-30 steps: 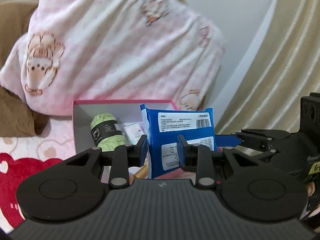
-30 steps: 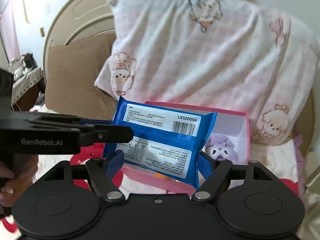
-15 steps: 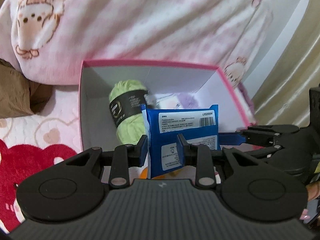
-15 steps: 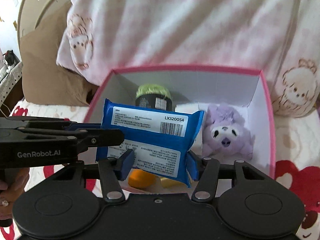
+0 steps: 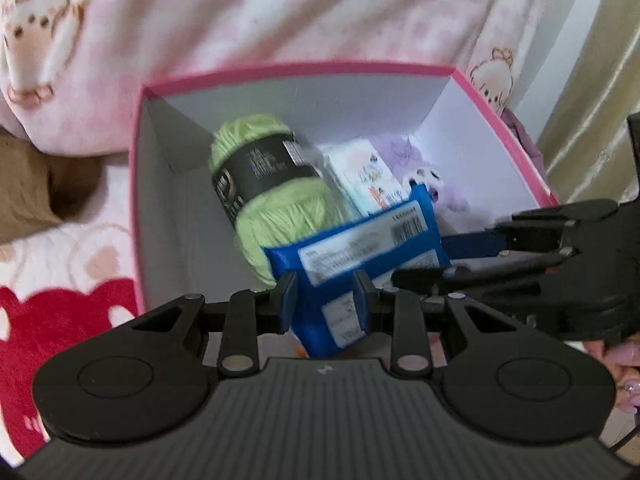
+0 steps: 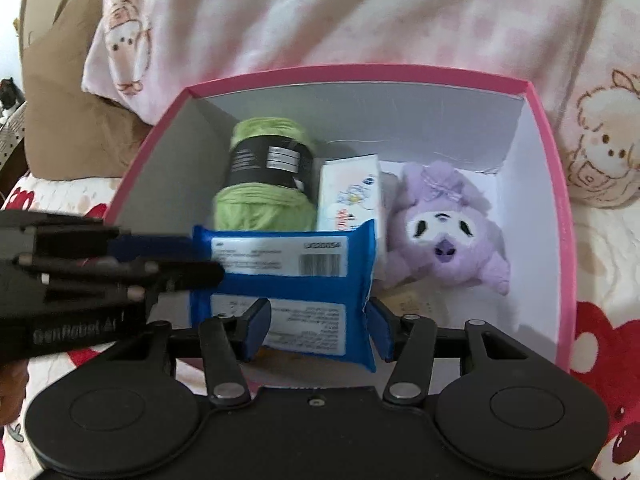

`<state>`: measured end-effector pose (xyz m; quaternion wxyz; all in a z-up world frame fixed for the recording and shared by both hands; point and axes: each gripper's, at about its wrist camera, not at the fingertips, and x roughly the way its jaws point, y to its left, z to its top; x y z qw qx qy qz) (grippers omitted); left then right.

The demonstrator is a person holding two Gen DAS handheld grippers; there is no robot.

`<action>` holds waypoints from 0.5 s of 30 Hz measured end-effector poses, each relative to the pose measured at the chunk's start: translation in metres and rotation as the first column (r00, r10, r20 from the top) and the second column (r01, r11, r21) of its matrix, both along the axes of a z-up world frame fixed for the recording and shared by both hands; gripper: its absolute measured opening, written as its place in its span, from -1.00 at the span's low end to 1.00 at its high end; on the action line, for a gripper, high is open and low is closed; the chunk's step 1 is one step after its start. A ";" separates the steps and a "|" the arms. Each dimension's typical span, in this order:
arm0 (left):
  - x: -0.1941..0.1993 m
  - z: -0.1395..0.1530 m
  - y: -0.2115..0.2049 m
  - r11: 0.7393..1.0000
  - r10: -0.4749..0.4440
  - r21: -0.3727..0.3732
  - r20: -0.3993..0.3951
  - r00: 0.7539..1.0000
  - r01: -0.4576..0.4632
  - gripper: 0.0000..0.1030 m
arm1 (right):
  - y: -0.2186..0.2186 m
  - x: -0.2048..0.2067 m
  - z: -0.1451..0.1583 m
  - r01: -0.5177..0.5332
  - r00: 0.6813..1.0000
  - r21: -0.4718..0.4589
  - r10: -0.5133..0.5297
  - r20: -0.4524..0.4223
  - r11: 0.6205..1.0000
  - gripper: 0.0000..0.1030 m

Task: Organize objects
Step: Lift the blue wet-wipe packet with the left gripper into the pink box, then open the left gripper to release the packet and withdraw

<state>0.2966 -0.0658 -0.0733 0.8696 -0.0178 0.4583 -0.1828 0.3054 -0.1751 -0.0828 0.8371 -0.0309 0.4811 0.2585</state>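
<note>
Left gripper [image 5: 325,298] jaws pinch the blue packet [image 6: 288,280] over the pink box [image 6: 360,71]; right gripper [image 6: 318,330] jaws closing around it.

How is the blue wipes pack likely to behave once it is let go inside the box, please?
The pack looks soft: its foil creases and bulges between the tongs, so it will probably sag, not stand. Its glossy film may slide against the yarn. Flat-sided, it should not roll.

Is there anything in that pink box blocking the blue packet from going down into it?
Nothing visible blocks it. The blue packet hangs over the box's near side; the green yarn, small carton and purple plush lie behind it in the pink box.
</note>
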 end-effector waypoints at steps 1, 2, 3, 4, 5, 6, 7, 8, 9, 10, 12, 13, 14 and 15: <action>0.000 -0.002 -0.002 1.000 0.002 0.009 0.005 1.000 -0.002 -0.46 | -0.002 0.000 0.000 0.004 1.000 -0.001 -0.004 0.005 1.000 -0.19; -0.001 -0.004 -0.005 1.000 -0.003 0.018 0.017 1.000 0.002 -0.46 | -0.005 0.001 -0.001 0.009 1.000 0.002 -0.009 0.008 1.000 -0.23; -0.001 -0.005 -0.006 1.000 -0.004 0.022 0.028 1.000 0.004 -0.46 | -0.007 0.001 -0.001 0.016 1.000 0.005 -0.016 0.007 1.000 -0.34; -0.002 -0.005 -0.007 1.000 -0.004 0.018 0.031 0.999 0.004 -0.46 | -0.010 0.002 -0.001 0.025 1.000 0.003 -0.025 0.006 1.000 -0.41; -0.002 -0.006 -0.008 1.000 -0.006 0.013 0.031 1.000 0.005 -0.46 | -0.012 0.002 -0.001 0.033 0.999 0.000 -0.033 0.006 0.999 -0.43; -0.002 -0.006 -0.009 1.000 -0.003 0.010 0.032 0.999 0.003 -0.46 | -0.013 0.002 -0.002 0.037 0.999 -0.007 -0.037 0.005 0.999 -0.43; -0.002 -0.007 -0.010 1.000 -0.001 0.014 0.034 0.999 0.001 -0.46 | -0.014 0.003 -0.002 0.038 0.999 -0.012 -0.037 0.005 0.999 -0.44; -0.003 -0.006 -0.011 1.000 -0.002 0.021 0.040 0.999 0.001 -0.46 | -0.014 0.002 -0.002 0.036 0.999 -0.013 -0.036 0.004 0.999 -0.44; -0.005 -0.005 -0.012 1.000 0.001 0.028 0.047 0.999 -0.002 -0.40 | -0.015 0.002 -0.002 0.038 0.999 -0.016 -0.038 0.002 0.999 -0.43; -0.006 -0.004 -0.012 0.999 0.005 0.033 0.047 0.999 -0.007 -0.32 | -0.016 0.001 -0.002 0.044 0.999 -0.022 -0.044 -0.002 0.999 -0.41; -0.009 -0.001 -0.010 0.999 0.017 0.036 0.021 1.000 -0.018 -0.22 | -0.017 -0.004 0.002 0.064 0.998 -0.040 -0.063 0.017 0.997 -0.36; -0.010 0.000 -0.008 0.999 0.038 0.035 0.003 0.999 -0.038 -0.17 | -0.019 -0.008 0.006 0.068 0.997 -0.043 -0.066 0.035 0.997 -0.33; -0.012 0.003 -0.004 0.998 0.062 0.033 -0.012 0.998 -0.061 -0.14 | -0.022 -0.012 0.010 0.072 0.996 -0.041 -0.070 0.052 0.997 -0.29; -0.014 0.005 -0.001 0.996 0.081 0.034 -0.029 0.996 -0.080 -0.10 | -0.025 -0.017 0.016 0.081 0.995 -0.032 -0.078 0.066 0.996 -0.16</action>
